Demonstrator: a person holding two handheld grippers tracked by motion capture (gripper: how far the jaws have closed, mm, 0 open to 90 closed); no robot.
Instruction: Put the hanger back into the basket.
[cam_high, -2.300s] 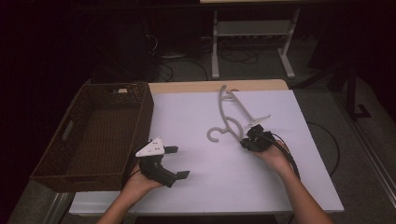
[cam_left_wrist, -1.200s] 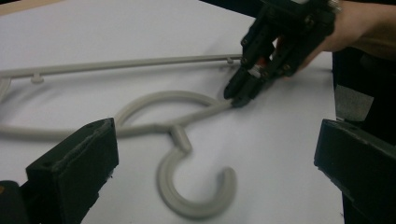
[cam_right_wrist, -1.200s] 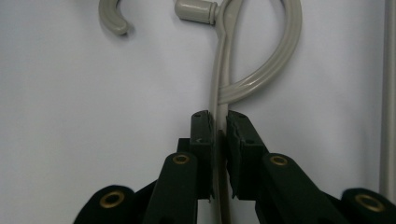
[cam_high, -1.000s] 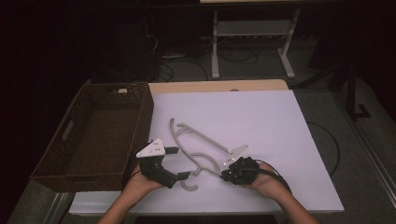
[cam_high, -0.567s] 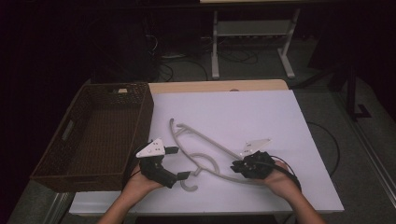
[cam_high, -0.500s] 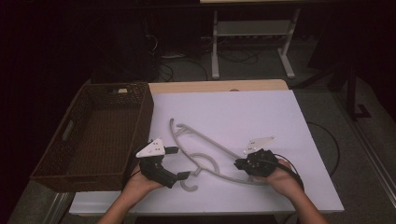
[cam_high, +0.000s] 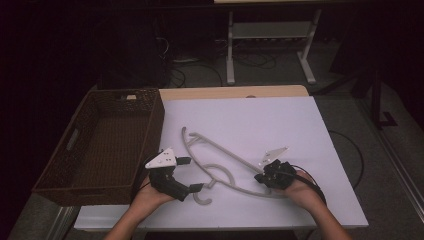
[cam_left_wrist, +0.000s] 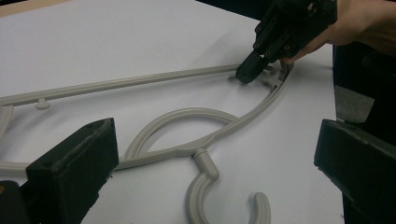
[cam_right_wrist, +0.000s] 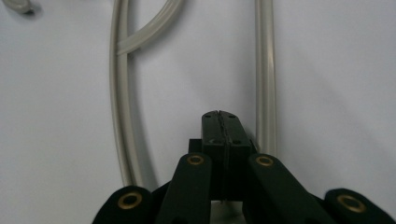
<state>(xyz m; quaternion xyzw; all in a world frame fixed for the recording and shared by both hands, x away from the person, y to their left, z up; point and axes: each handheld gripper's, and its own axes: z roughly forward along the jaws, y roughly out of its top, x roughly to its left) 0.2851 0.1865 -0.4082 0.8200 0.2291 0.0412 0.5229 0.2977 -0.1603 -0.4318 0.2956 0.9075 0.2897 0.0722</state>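
One wicker basket (cam_high: 102, 142) sits along the table's left edge. The left gripper (cam_high: 188, 175) waits near the front edge, jaws wide and empty, flanking the hook of the single grey hanger (cam_high: 220, 167), which lies flat front of centre. To lift cleanly, it should probably close on the neck. The right gripper (cam_high: 259, 177), jaws pressed together on nothing, rests between the hanger's bars.

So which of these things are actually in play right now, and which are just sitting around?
In play:
- hanger, flat on the white table
- right gripper, fingers together at the hanger's right end
- left gripper, open beside the hook

Lying about:
- wicker basket at the table's left
- metal stand and cables on the floor behind
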